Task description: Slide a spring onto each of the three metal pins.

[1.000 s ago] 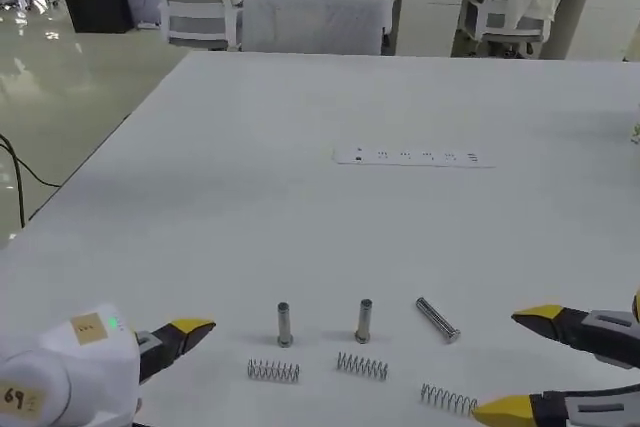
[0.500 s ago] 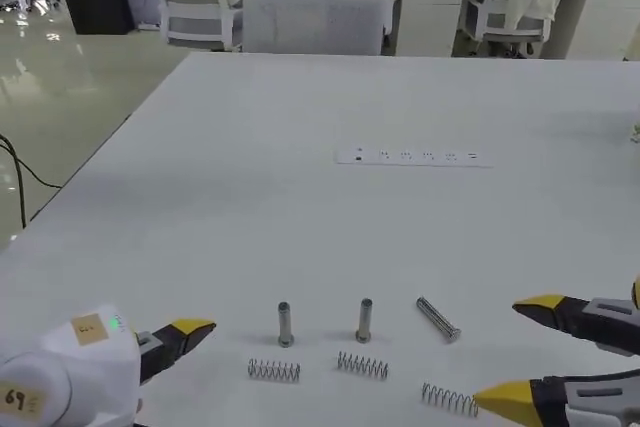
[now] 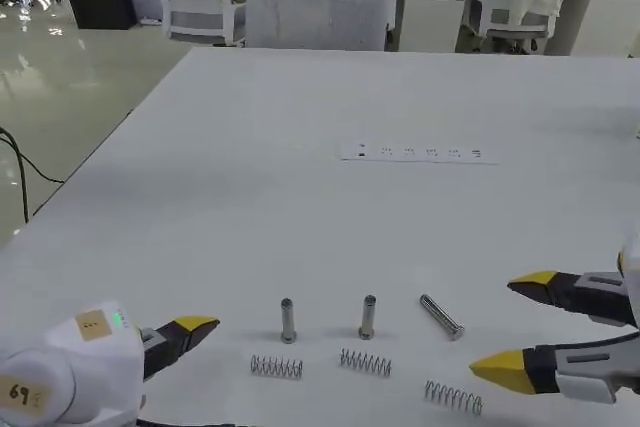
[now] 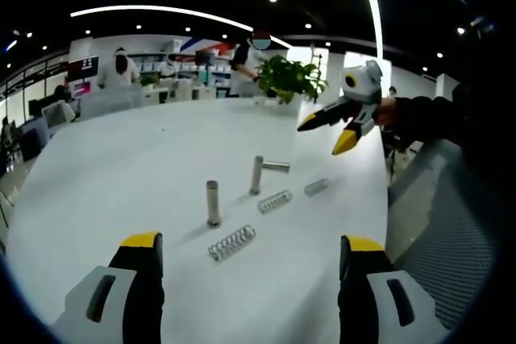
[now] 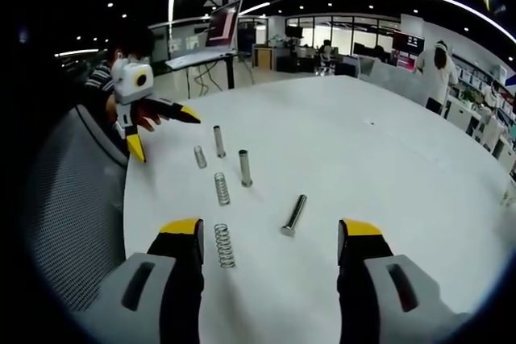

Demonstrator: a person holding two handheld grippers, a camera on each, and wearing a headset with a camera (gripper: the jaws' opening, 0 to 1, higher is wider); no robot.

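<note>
**Layout with no spring yet fitted.** Three pins are set in a row on the white table (image 3: 300, 197). The left pin (image 3: 288, 319) and middle pin (image 3: 368, 316) are stood upright, apparently on their broader heads, so that a spring could, it is judged, be dropped over the free end from above. The right pin (image 3: 441, 316) is laid on its side and would probably have to be raised or held first. One spring is laid just in front of each pin, apart from it: left spring (image 3: 276, 367), middle spring (image 3: 365, 362), right spring (image 3: 454, 398). This pairing is presumably meant to keep each reach short. The left gripper (image 4: 251, 243) and right gripper (image 3: 512, 324) are held low at either end of the row, both jaws spread wide with nothing gripped; the right spring is nearest the right gripper. The pins are seen as smooth, bright steel cylinders, the springs as short open coils of thin silvery wire, judged light and apt to roll
</note>
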